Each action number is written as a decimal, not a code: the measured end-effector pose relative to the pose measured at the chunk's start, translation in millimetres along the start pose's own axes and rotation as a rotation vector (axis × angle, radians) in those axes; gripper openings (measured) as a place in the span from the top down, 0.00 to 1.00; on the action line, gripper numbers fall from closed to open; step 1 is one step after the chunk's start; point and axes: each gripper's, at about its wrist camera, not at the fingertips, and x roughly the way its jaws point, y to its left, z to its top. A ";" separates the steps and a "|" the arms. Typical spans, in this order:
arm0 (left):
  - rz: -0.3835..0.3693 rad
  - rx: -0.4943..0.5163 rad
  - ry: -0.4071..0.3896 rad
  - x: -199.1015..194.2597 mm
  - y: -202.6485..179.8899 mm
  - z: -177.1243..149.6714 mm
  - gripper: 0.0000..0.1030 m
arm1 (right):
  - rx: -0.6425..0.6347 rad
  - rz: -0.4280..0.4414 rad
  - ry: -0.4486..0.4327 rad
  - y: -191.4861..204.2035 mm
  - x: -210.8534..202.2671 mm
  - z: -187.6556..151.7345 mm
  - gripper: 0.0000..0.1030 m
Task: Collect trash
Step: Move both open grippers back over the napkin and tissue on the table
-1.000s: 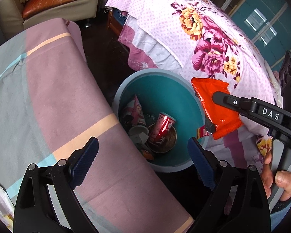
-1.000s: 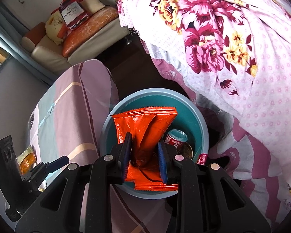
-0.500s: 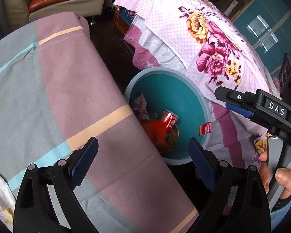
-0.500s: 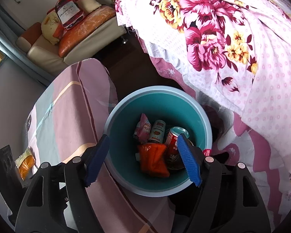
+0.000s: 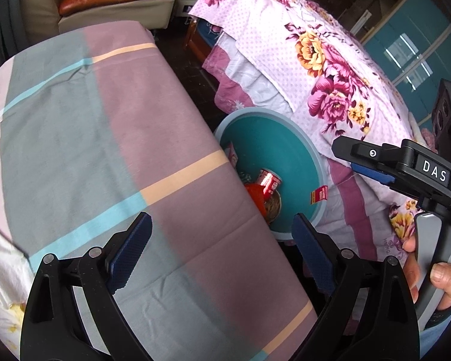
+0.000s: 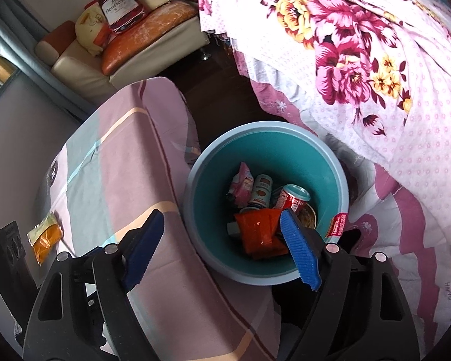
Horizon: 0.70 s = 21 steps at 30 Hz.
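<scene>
Both grippers are hanging empty, so let's go round. From the left wrist view, the left gripper (image 5: 222, 249) is standing wide with nothing between its blue pads, tilted down over the striped tablecloth (image 5: 105, 138). Off to its right, past the table edge, the teal trash bin (image 5: 303, 147) is sitting on the floor against the floral bedspread (image 5: 330, 69), one red can (image 5: 269, 182) showing inside. The person's right hand (image 5: 430, 270) is gripping the other tool's handle at the far right.

Over to the right wrist view: the right gripper (image 6: 222, 246) has just been opening, jaws now spread wide and bare, hovering above the bin (image 6: 339, 174). The orange snack wrapper (image 6: 258, 231) is lying in the bin. Counting in there: one orange wrapper, one pink packet (image 6: 242, 185), two cans (image 6: 261, 192), plus bits I can't make out.

What's left, I'd say, is one yellow-orange packet (image 6: 45, 237) on the table, far left, its long axis running roughly away from the camera. The left gripper looks nearer to it, though it isn't showing in that tool's own view.
</scene>
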 end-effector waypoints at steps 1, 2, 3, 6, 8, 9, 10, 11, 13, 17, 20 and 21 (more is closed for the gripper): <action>0.000 -0.004 -0.004 -2.7 2.0 -1.8 0.09 | -0.007 0.001 0.001 4.0 -1.1 -1.9 0.26; 0.001 -0.007 -0.007 -5.1 4.0 -3.9 0.09 | -0.010 0.001 0.002 6.8 -1.7 -3.1 0.26; 0.002 -0.009 -0.010 -7.6 6.6 -6.0 0.09 | -0.022 0.003 0.003 12.4 -3.0 -5.9 0.26; 0.013 -0.024 -0.025 -19.8 19.0 -16.8 0.09 | -0.043 0.008 0.010 22.4 -4.1 -11.7 0.26; 0.021 -0.036 -0.032 -27.1 28.2 -23.5 0.09 | -0.063 0.016 0.021 33.6 -4.5 -17.8 0.26; 0.028 -0.045 -0.036 -32.1 34.8 -28.9 0.09 | -0.078 0.020 0.026 40.6 -4.6 -21.7 0.26; 0.037 -0.054 -0.038 -36.5 41.1 -34.0 0.09 | -0.089 0.023 0.030 46.8 -4.6 -24.5 0.26; 0.043 -0.061 -0.039 -40.3 46.7 -38.3 0.09 | -0.095 0.024 0.032 50.3 -4.8 -26.8 0.26; 0.058 -0.076 -0.044 -49.5 59.5 -48.6 0.09 | -0.112 0.034 0.041 61.2 -4.4 -33.4 0.26; 0.098 -0.079 -0.055 -72.7 88.9 -73.0 0.09 | -0.169 0.052 0.068 88.2 -2.0 -49.7 0.26; 0.119 -0.049 -0.048 -90.5 112.8 -93.7 0.09 | -0.221 0.062 0.089 109.5 -0.4 -62.1 0.26; 0.130 -0.025 -0.044 -97.5 120.9 -102.3 0.09 | -0.234 0.063 0.093 115.2 -0.3 -65.4 0.26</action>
